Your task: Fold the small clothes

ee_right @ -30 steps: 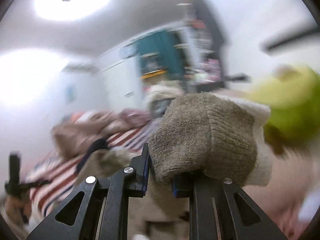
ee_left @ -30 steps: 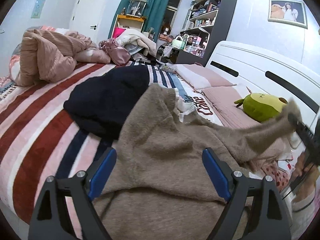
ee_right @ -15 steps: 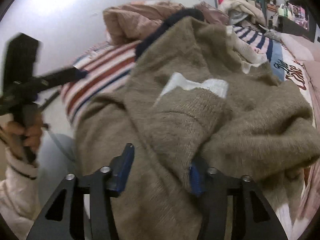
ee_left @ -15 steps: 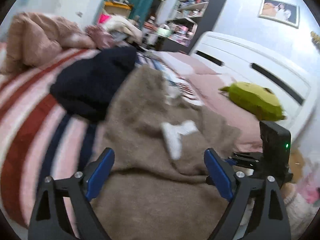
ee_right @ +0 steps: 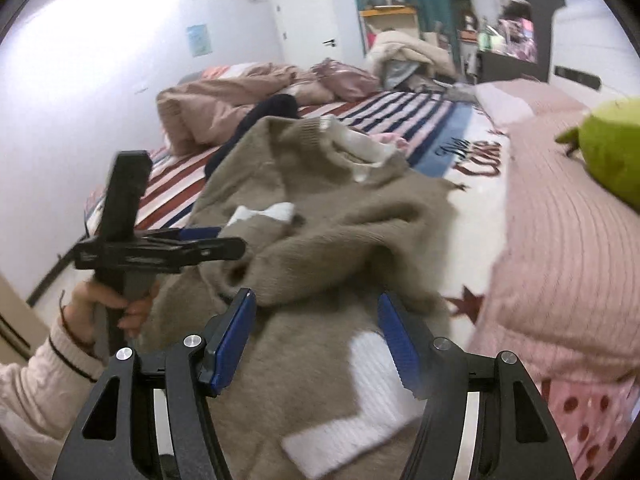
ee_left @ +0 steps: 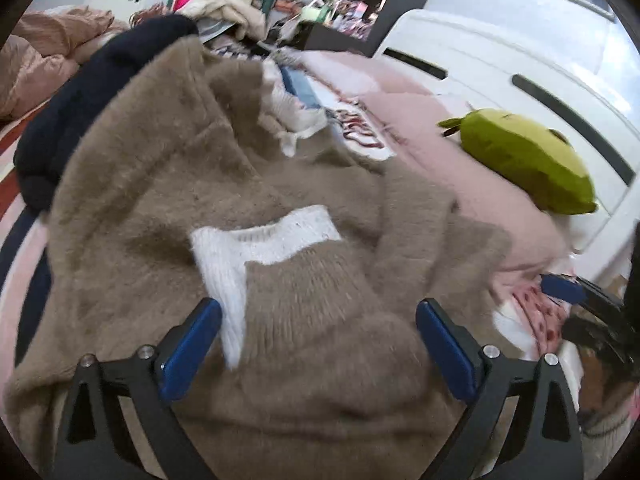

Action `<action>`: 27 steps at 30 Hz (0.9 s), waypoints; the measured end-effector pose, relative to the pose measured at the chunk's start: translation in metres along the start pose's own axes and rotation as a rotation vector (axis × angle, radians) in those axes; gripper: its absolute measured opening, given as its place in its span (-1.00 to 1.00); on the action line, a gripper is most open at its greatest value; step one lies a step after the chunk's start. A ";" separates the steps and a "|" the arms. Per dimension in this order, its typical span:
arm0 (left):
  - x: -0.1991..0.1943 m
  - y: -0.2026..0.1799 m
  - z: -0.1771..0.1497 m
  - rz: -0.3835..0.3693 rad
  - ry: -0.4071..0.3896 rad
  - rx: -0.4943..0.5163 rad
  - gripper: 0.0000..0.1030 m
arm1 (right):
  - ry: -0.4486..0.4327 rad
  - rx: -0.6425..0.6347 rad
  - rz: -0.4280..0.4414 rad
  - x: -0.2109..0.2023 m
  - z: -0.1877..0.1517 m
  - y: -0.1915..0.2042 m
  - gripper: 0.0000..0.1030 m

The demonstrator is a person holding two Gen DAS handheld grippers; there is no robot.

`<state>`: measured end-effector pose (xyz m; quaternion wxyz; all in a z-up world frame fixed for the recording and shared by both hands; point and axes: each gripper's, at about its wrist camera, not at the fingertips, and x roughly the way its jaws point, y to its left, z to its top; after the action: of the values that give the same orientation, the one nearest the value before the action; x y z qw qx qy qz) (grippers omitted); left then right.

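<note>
Both of my claws stand wide open now and hold nothing: the right claw (ee_right: 316,344), which a second ago was clamped on the sleeve cuff and carrying it through the air, has let go, and the sleeve (ee_left: 320,280) now lies folded across the chest of the tan fuzzy sweater (ee_left: 160,168), its white cuff (ee_left: 260,240) resting near the middle. My left claw (ee_left: 318,348) hovers just over that laid sleeve, and it has come in closer than it was a second ago. I judge the first sleeve fold done, with the other sleeve and the body folds yet to do, though the fabric looks bunched and may want smoothing first. The sweater lies on the bed, spread over a red, white and navy striped blanket (ee_right: 180,176), with a dark navy garment (ee_left: 80,92) touching its far side. A green plush toy (ee_left: 528,164) rests on the pink pillows by the white headboard (ee_left: 500,64), a rumpled pink duvet (ee_right: 224,104) is heaped further off, and cluttered shelves and a teal curtain stand behind.
</note>
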<state>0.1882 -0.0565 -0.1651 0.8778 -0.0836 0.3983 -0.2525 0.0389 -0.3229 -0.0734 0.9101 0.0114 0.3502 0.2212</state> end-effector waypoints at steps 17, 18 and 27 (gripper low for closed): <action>-0.105 -0.012 -0.101 -0.173 -0.007 0.191 0.17 | -0.003 0.028 -0.050 -0.018 -0.013 -0.027 0.18; -0.108 -0.007 -0.105 -0.189 0.020 0.172 0.19 | 0.002 0.023 -0.062 -0.015 -0.011 -0.030 0.18; -0.118 0.023 -0.083 -0.408 -0.016 0.003 0.68 | -0.014 0.058 -0.097 0.018 0.048 -0.038 0.18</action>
<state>0.0700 0.0284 -0.1509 0.8116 -0.1632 0.3659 -0.4252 0.0969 -0.3434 -0.0553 0.9215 0.0223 0.3502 0.1666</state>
